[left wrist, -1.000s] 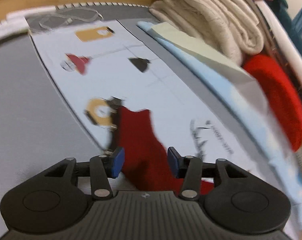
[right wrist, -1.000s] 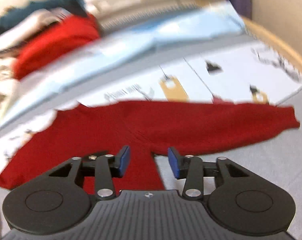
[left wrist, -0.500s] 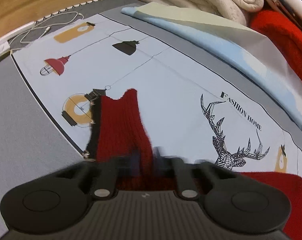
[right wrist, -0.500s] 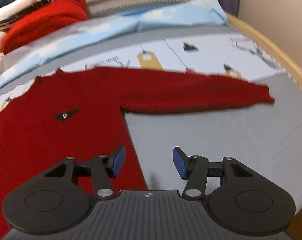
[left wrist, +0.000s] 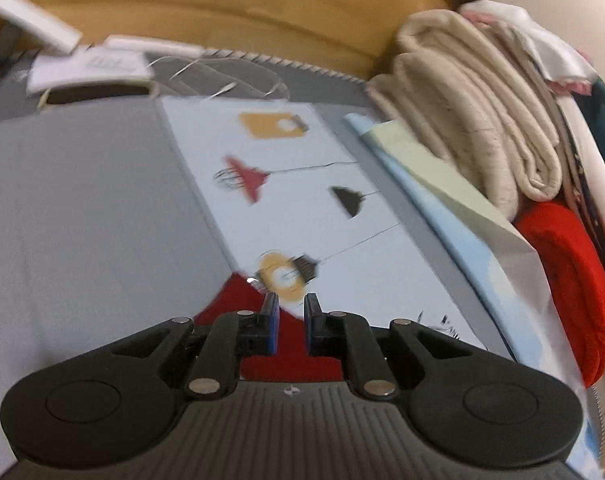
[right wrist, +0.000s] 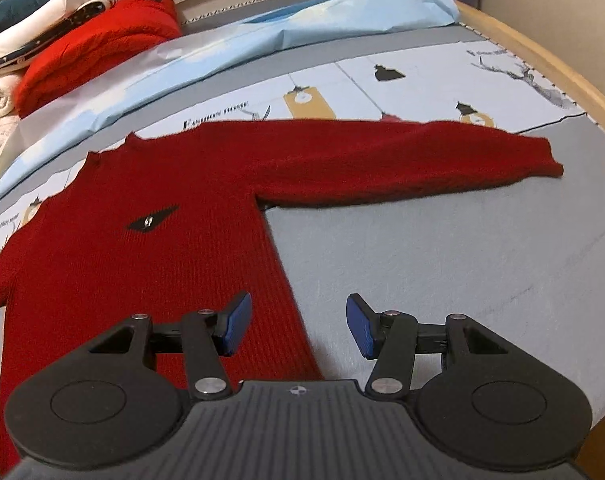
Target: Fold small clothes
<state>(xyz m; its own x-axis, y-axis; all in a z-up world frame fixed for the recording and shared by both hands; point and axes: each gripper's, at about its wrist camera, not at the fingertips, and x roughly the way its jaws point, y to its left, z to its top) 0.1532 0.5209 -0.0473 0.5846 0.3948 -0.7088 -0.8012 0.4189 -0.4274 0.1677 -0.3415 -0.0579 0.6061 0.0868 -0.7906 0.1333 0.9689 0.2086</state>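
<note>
A dark red knit sweater (right wrist: 142, 264) lies flat on the bed, chest side up, a small black emblem on it. Its right sleeve (right wrist: 382, 160) stretches out to the right. My right gripper (right wrist: 298, 322) is open just over the sweater's right side edge, one pad above the knit and the other above the grey sheet. In the left wrist view my left gripper (left wrist: 291, 320) is shut on the other sleeve (left wrist: 238, 300); red knit fills the narrow gap between the blue pads. The rest of that sleeve is hidden under the gripper.
A printed white and grey bedsheet (left wrist: 302, 200) covers the bed. Folded clothes are stacked along the far side: a cream blanket (left wrist: 474, 120) and a bright red knit (left wrist: 562, 280). A light blue sheet (right wrist: 302, 24) lies beside them. The wooden bed frame (right wrist: 562, 80) rims the mattress; a white charger (left wrist: 34, 24) lies near it.
My left gripper has closed on the sleeve and carried it across the sheet. My right gripper came down to the sweater's side edge, still open, and has stayed there.
</note>
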